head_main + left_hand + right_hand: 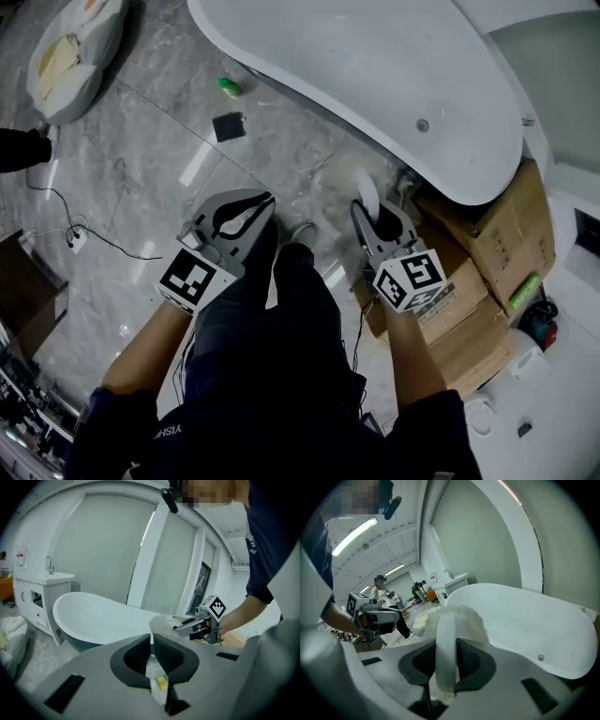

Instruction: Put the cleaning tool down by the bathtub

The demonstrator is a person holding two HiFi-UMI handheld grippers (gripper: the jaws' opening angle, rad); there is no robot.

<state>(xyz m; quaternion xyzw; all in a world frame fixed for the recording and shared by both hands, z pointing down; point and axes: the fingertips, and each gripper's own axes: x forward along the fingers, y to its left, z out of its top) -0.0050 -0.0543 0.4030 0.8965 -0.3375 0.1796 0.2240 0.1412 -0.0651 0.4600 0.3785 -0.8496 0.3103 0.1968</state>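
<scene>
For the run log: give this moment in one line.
right tongs: shut on cleaning tool | left tongs: shut | tool: not yet down, near bathtub

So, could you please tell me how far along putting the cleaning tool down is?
Nothing is done yet: the cleaning tool is not set down. In hand: the right gripper clamps its white strap, close beside the bathtub. Left: lower it to the floor by the bathtub and let go.
</scene>
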